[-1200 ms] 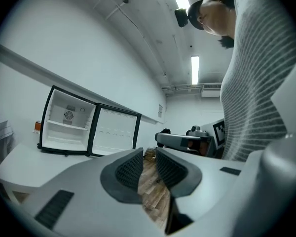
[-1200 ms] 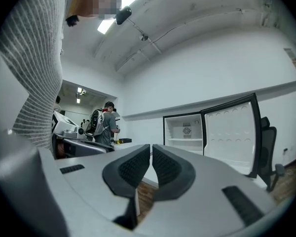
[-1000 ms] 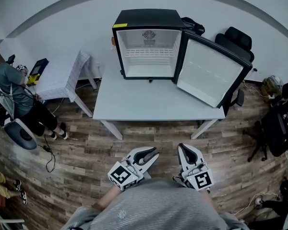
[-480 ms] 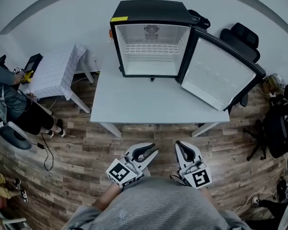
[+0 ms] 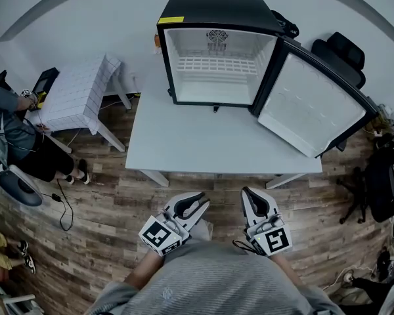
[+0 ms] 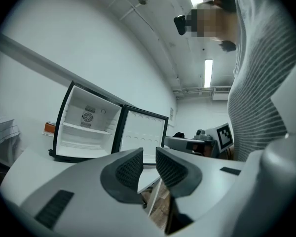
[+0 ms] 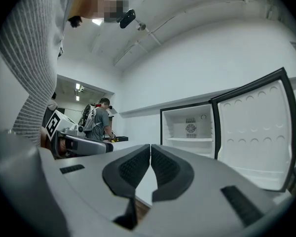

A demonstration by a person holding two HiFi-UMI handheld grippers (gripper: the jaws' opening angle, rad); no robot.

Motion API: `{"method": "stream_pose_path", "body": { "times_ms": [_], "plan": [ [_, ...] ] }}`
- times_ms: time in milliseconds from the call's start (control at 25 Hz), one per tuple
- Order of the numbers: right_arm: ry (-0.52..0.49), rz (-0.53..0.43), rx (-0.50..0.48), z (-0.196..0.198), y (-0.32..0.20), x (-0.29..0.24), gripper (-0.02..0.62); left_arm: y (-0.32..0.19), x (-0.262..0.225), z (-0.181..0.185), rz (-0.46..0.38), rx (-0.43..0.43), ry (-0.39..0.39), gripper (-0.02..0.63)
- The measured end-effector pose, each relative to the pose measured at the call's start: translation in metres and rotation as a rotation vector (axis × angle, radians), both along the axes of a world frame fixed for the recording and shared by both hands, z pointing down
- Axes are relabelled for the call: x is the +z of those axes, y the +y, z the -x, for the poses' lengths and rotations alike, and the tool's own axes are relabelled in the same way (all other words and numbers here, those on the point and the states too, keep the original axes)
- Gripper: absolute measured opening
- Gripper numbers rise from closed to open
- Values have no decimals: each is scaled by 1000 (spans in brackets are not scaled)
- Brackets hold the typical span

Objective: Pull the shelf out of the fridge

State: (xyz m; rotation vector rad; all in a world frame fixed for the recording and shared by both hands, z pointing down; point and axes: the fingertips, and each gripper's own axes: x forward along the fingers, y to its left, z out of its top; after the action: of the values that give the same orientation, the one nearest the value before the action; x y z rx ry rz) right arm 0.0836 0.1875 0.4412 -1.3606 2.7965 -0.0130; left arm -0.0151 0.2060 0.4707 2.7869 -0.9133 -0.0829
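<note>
While one white shelf (image 5: 218, 65) sits halfway up inside the single black fridge (image 5: 213, 8), its one door (image 5: 312, 107) swung wide to the right, two grippers hang short of the grey table (image 5: 210, 143). The left gripper (image 5: 198, 201) has its jaws slightly apart and empty; the right gripper (image 5: 251, 195) is closed on nothing. One small white table (image 5: 75, 97) and one seated person (image 5: 13, 133) are at the left, on a wood-plank floor (image 5: 105, 215)
</note>
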Motion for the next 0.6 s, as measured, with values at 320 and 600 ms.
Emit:
{"method": "stream_pose_path", "body": {
  "times_ms": [320,600],
  "plan": [
    [-9,2,23,9,-48,-10,14,-50,-4,10,2,25,-14,87],
    [-91,-95,66,17,-101,-51,14,-107,-39,23,-30,61,-7,87]
  ]
}}
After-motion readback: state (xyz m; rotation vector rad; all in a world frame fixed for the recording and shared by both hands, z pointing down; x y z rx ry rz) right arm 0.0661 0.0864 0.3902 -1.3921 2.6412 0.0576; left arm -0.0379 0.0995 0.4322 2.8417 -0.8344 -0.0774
